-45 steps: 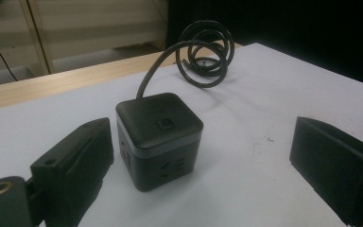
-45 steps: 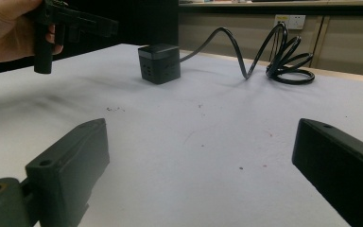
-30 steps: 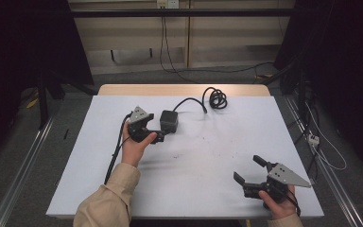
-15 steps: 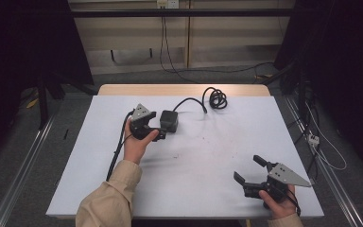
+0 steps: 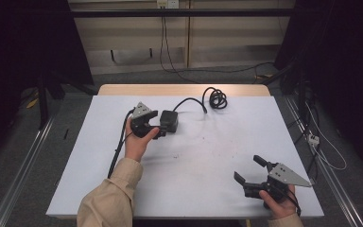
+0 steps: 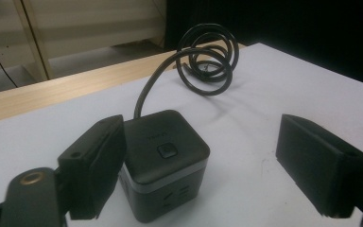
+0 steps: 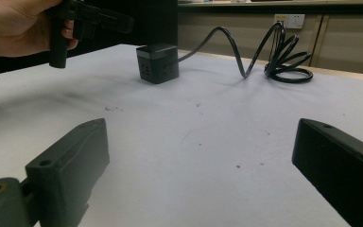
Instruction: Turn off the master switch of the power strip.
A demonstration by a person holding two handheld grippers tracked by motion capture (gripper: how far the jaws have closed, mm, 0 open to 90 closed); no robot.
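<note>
A black cube power socket [image 5: 169,120] with a button on top sits at the table's centre left, and its black cable runs back to a coil [image 5: 216,98]. My left gripper [image 5: 157,128] is level with the cube [image 6: 163,156], which stands between its jaws. The jaws have just been closing. The left pad is at the cube's side, while the right pad [image 6: 319,163] stands well clear of it, so the gripper is open. My right gripper [image 5: 249,169] rests open near the front right corner with bare table between its jaws [image 7: 198,165].
The white table top [image 5: 208,156] has a wooden strip along its far edge. In the right gripper view the cube [image 7: 157,64] and the coil [image 7: 288,56] lie far ahead, and the left gripper [image 7: 90,19] is at the upper left. Loose cables lie on the floor to the right.
</note>
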